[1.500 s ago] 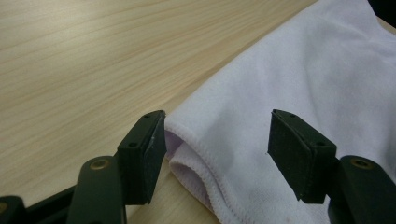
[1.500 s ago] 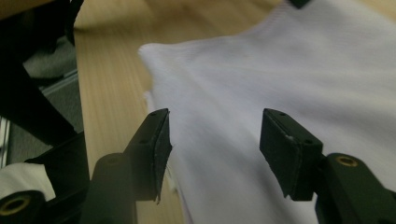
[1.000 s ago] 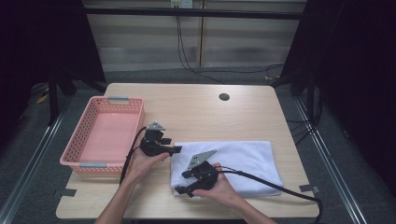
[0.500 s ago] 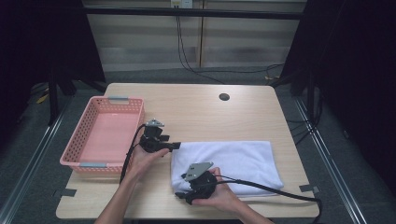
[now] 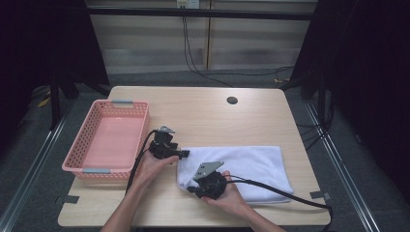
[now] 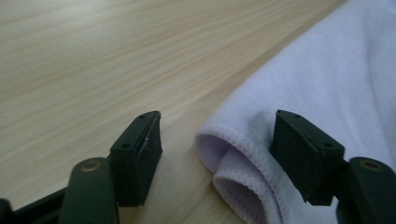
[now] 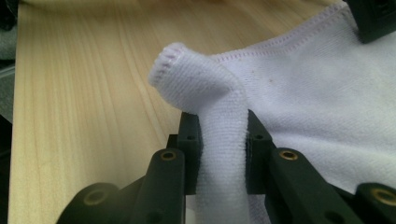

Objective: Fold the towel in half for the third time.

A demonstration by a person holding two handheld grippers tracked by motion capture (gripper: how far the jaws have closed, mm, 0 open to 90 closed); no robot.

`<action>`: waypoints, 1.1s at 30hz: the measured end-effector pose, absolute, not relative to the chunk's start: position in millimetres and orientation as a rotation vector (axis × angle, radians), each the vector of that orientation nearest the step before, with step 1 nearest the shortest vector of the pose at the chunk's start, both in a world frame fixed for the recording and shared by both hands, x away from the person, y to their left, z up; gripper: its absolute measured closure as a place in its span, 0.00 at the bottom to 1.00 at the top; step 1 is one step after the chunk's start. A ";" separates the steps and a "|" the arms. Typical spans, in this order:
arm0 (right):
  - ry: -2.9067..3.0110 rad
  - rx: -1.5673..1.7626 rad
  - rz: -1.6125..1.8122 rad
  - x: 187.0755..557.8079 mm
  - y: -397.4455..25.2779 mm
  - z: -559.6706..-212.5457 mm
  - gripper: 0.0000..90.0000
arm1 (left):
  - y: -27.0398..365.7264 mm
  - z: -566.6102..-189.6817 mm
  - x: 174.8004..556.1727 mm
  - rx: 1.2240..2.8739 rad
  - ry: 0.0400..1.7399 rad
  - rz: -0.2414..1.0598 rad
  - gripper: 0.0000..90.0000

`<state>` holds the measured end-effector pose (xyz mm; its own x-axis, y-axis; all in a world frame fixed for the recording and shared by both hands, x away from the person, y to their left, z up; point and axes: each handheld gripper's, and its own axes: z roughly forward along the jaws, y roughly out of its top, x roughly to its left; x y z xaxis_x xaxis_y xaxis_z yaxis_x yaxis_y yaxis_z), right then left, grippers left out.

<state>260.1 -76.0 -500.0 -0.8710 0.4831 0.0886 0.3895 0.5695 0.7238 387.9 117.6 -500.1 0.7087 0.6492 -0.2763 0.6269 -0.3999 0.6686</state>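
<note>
- The towel [image 5: 241,166] lies flat on the table [image 5: 203,116], its long axis running away to the right of both grippers; both work at its short left end.
- The right gripper [image 5: 205,186] sits at the near left corner of the towel, its jaws pinched tight on a rolled-up fold of cloth [image 7: 219,135] that stands up between them.
- The left gripper [image 5: 180,153] sits at the far left corner, jaws spread wide and holding nothing. In the left gripper view the hemmed corner [image 6: 233,163] lies between the two jaws, nearer the right-hand one, touching neither that I can tell.
- So the corner is straight ahead of the left gripper, inside its span; I judge the next move is simply to shut on it, perhaps after a small push forward to take more cloth.
- The basket [image 5: 77,159] stands just beyond the left gripper, on its outer side, apart from the towel.
</note>
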 end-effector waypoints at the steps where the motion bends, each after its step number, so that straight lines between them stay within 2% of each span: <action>1: 2.683 0.767 1.192 260.4 -76.3 -499.3 0.85 | 115.9 -499.6 387.4 2.135 0.960 0.043 0.42; 4: 2.694 0.793 1.209 263.4 -78.1 -497.4 0.87 | 112.3 -500.0 384.9 2.135 0.904 0.010 0.77; 5: 2.693 0.803 1.217 263.9 -79.0 -496.6 0.87 | 112.1 -499.9 385.1 2.116 0.906 -0.017 0.84; 7: 2.694 0.806 1.232 264.4 -79.8 -494.4 0.87 | 114.6 -498.6 386.2 2.106 0.905 -0.030 0.89; 19: 2.619 0.843 1.408 265.5 -89.5 -464.4 0.87 | 130.3 -473.4 391.3 1.931 0.916 -0.123 0.91; 30: 2.584 0.801 1.445 267.7 -89.4 -447.6 0.88 | 130.4 -455.3 394.2 1.905 0.899 -0.121 0.92; 33: 2.588 0.787 1.464 268.1 -80.5 -438.9 0.88 | 132.1 -445.6 392.5 1.915 0.895 -0.077 0.92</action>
